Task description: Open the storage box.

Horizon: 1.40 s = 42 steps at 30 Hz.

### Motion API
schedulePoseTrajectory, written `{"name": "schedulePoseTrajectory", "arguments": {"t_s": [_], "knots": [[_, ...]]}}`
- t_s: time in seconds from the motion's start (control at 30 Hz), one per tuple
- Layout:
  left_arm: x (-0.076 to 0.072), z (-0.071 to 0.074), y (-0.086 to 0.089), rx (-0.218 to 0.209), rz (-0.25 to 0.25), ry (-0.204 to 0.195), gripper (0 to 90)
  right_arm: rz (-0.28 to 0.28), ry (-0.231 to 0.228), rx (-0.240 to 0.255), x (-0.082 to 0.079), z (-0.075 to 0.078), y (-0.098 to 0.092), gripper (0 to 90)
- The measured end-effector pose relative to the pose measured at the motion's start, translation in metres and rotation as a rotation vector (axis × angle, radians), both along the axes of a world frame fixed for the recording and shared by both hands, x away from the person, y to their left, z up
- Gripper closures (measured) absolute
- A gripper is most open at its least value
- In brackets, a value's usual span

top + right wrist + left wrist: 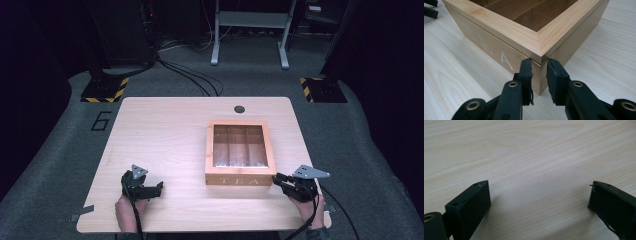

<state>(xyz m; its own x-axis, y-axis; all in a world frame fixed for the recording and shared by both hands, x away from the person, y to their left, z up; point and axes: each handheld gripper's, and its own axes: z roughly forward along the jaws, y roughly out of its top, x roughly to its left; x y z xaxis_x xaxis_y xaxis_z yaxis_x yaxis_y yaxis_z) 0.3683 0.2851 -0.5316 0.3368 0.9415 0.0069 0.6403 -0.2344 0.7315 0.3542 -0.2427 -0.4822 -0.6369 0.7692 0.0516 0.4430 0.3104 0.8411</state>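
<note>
Lower left of the high view: left gripper [159, 188] on the bare wooden table [160, 135], jaws spread wide, nothing between them. Centre right: wooden tea box [240, 152], "TEA" on its near face, clear lid closed; dividers visible inside (contents hard to make out through the glare). Lower right: right gripper [539, 67], jaws nearly together, straddling the box's near corner without quite touching.

Even overhead light on the table [165, 130], dark surroundings; soft shadows, glass lid glare, slightly blurred pictures.
</note>
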Motion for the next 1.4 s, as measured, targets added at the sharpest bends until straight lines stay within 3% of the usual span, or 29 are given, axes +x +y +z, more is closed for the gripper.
{"name": "schedulePoseTrajectory", "arguments": {"t_s": [0.17,0.3,0.9,1.17,1.4], "knots": [[0.0,0.0,0.0,0.0,0.0,0.001,3.7,0.002,-0.014,0.003,-0.001,-0.001,0.0,75.2],[0.0,0.0,0.0,0.0,0.001,0.001,3.7,0.002,-0.019,0.038,-0.002,-0.002,-0.003,76.6],[0.0,0.0,0.0,0.0,0.004,-0.003,3.7,0.005,-0.066,0.1,-0.003,0.005,-0.006,81.9],[0.0,0.0,0.0,-0.001,0.004,-0.003,3.6,0.005,-0.111,0.13,-0.001,0.009,-0.006,82.5],[0.0,0.0,0.0,-0.001,0.004,-0.003,3.7,0.008,-0.14,0.126,0.002,0.016,-0.005,83.1]]}}
